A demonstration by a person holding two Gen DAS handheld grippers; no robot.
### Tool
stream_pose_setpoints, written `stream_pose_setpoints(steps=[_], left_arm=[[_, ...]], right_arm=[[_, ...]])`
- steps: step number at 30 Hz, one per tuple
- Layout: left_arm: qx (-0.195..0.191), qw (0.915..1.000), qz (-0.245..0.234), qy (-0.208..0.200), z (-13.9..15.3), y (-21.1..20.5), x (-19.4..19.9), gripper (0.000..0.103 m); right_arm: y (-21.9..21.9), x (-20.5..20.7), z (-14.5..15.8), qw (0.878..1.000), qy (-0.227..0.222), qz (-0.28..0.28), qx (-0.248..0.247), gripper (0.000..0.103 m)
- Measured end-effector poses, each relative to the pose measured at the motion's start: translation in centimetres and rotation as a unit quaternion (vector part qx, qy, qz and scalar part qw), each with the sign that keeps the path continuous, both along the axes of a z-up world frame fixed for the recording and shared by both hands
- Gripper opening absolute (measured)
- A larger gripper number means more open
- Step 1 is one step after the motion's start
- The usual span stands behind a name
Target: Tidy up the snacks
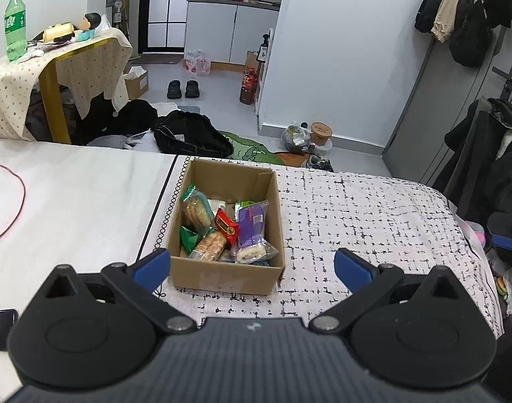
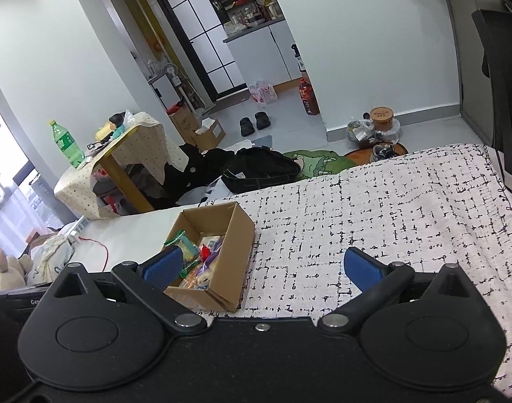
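Hovering over a bed, both tools empty. Left gripper [image 1: 252, 267] standing with jaws spread wide, nothing between the blue pads [image 1: 153, 268], aiming down at the cardboard box [image 1: 222, 273] sitting on the black-and-white patterned cover [image 1: 373, 221], beside the cover's looped black border. Lying inside the box: two packs of round crackers [image 1: 198, 213], a small red packet [image 1: 226, 228], a purple-wrapped cake roll [image 1: 252, 231], and green wrappers [image 1: 188, 236], all piled together and touching. Right gripper [image 2: 264, 267] also gaping wide and holding nothing, its left pad [image 2: 163, 267] overlapping the box [image 2: 237, 252] in the right wrist view, whether touching it or merely in front being unclear. Trailing across the plain white sheet to the left, a red cable [image 1: 19, 201]. Standing beyond the bed, a green bottle [image 1: 15, 23] on a cloth-draped side table [image 1: 54, 74].
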State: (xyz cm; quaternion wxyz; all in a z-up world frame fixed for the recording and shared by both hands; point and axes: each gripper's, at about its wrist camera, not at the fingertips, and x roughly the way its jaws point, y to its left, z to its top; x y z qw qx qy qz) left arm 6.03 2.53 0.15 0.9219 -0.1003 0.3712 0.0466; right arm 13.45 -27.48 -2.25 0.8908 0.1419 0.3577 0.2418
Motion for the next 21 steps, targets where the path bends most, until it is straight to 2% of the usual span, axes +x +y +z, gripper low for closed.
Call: stream_pose_setpoints(steps=[9,21], left_arm=[[-0.010,0.9999,-0.002,-0.010,0.8,-0.6,-1.8,0.103],[-0.002,0.9999,-0.008,-0.007,0.9,-1.9,-2.9,0.103]], right_arm=[[-1.2,-1.9,0.2,1.000,-0.007,0.003,-0.005,0.103],[-2.0,-4.0,0.8,1.000,-0.020,0.023,0.001,0.103]])
